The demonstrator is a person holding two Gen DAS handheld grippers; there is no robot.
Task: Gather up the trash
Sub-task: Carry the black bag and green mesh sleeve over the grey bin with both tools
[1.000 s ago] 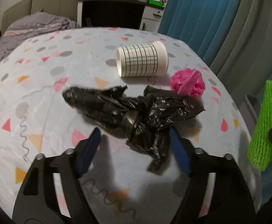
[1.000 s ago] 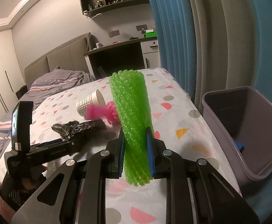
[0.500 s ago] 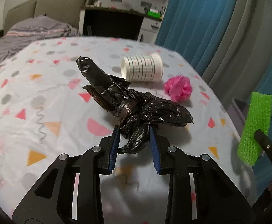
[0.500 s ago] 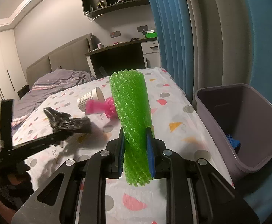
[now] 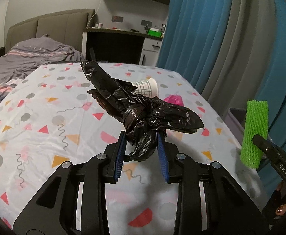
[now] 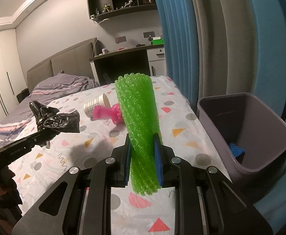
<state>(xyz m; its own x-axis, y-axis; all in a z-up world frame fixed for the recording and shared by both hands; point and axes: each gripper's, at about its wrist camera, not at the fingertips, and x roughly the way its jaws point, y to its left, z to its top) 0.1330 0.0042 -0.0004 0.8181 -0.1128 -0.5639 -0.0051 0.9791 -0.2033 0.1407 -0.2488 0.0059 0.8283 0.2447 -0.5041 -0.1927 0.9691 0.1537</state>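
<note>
Glossy patterned bedsheet [image 5: 45, 117] with triangles and dots under both my tools. My left gripper [image 5: 141, 148] has its blue ribbed pads clamped on a crinkled, knotted black plastic bag [image 5: 143, 113], held clear above the sheet. My right gripper [image 6: 142, 156] pinches a green foam mesh sleeve [image 6: 139, 117], a tube standing near upright. Paper cup with grid print [image 6: 96, 105] lies on its side, touching a crumpled pink plastic wad [image 6: 108, 113]. Smooth grey plastic bin [image 6: 260, 121] sits beside the bed, with blue mesh scrap [image 6: 236, 148] inside.

Left wrist view: close behind the left hand-held gripper [image 5: 141, 146], angled down across the patterned bedspread [image 5: 45, 117] toward the headboard. Right wrist view: same heading, further right. Shared: checked paper cup [image 5: 148, 88] [image 6: 96, 105], crumpled pink wrapper [image 5: 174, 99] [image 6: 107, 113].
</note>
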